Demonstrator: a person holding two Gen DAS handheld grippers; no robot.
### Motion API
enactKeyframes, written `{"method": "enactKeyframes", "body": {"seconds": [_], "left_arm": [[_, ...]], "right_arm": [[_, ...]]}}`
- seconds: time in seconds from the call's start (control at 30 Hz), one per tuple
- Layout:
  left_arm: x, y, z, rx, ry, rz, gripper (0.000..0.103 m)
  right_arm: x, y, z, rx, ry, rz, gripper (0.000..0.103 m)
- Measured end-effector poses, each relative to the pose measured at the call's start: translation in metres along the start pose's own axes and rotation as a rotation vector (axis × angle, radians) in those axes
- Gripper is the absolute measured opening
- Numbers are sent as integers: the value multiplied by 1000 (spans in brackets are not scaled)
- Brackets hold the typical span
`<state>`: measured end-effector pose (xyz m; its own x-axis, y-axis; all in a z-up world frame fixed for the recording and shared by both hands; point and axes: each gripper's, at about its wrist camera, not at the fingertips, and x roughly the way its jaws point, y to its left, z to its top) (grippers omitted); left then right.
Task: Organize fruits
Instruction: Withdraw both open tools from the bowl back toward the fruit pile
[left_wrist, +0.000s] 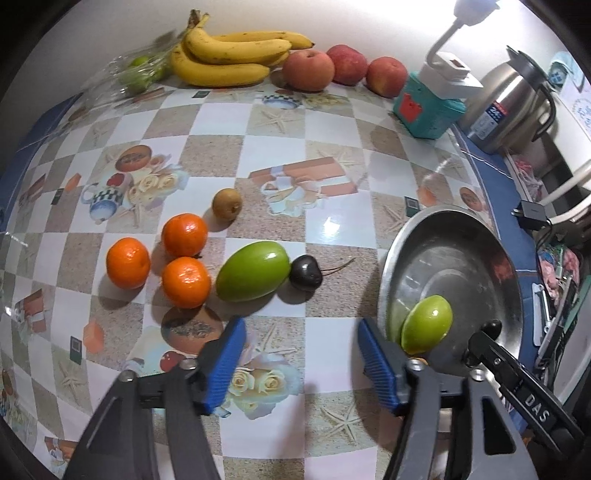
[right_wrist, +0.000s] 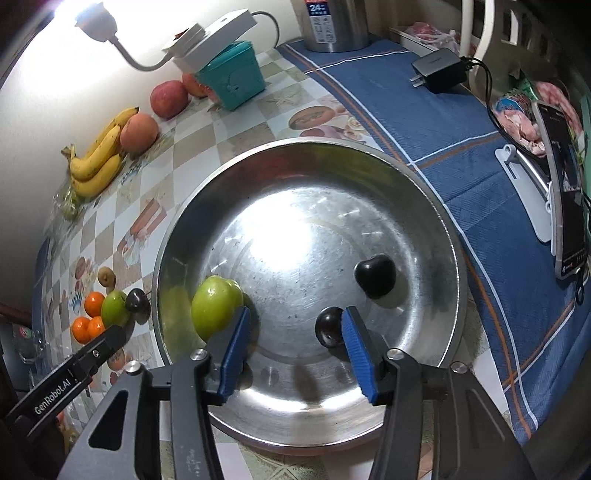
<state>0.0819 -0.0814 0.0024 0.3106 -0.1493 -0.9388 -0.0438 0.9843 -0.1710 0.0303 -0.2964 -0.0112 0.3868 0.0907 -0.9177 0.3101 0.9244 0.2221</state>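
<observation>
Steel bowl (right_wrist: 424, 206) holds 2 cherries, 1 green fruit (right_wrist: 216, 308); both tools gape empty.

lamp (right_wrist: 96, 19) glare | bowl (right_wrist: 273, 236) hotspot | fisheye edges, perhaps blurred

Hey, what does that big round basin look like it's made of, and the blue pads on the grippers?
Basin: likely stainless steel, shiny but scuffed; it mirrors the lamp glare and the green fruit. Blue pads: probably moulded rubber or plastic, matte, with fine ribbing.

"GenRobot.AI" — left gripper (right_wrist: 79, 363); "24" — flask (right_wrist: 332, 22)
</observation>
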Motion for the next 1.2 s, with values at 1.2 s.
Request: {"method": "enactKeyframes", "body": {"seconds": [1.2], "left_arm": [[1,24,1,-74,-21,94,103]], "right_arm": [[5,16,-4,-73,-15,-42,103]]}}
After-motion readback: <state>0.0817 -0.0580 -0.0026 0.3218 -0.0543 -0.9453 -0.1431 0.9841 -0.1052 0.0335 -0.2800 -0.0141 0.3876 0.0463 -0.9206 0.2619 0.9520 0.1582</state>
